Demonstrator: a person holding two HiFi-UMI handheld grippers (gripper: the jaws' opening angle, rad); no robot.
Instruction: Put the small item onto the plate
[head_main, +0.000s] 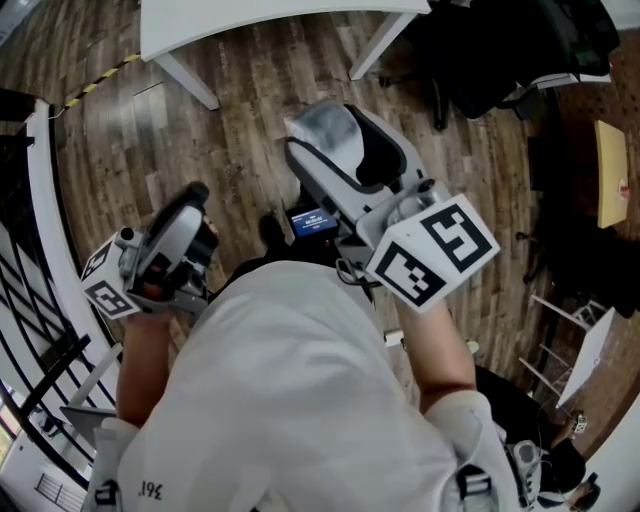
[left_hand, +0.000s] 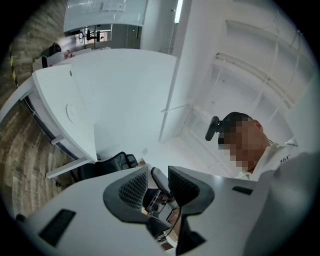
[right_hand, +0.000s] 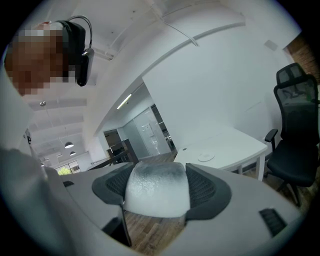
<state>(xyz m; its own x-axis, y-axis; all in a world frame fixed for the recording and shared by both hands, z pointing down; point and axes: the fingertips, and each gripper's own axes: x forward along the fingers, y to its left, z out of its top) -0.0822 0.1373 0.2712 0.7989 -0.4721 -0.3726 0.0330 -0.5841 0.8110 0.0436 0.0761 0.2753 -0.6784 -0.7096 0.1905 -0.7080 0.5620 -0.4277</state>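
My right gripper (head_main: 335, 140) is raised in front of my chest and shut on the small item (right_hand: 156, 188), a frosted white rounded lump that fills the space between both pads. It shows in the head view as the small item (head_main: 328, 128) at the jaw tips. My left gripper (head_main: 195, 205) is held up at the left, its marker cube (head_main: 105, 285) facing outward. In the left gripper view its pads (left_hand: 131, 188) stand a narrow gap apart with nothing between them. No plate is plainly in view; a flat white round disc (right_hand: 206, 157) lies on a white table (right_hand: 235, 145).
A white table (head_main: 250, 25) with slanted legs stands ahead over the wood floor (head_main: 240, 130). A black office chair (right_hand: 295, 125) is at the right, and another dark chair (head_main: 500, 60) sits at the top right. A black railing (head_main: 30, 300) runs along the left.
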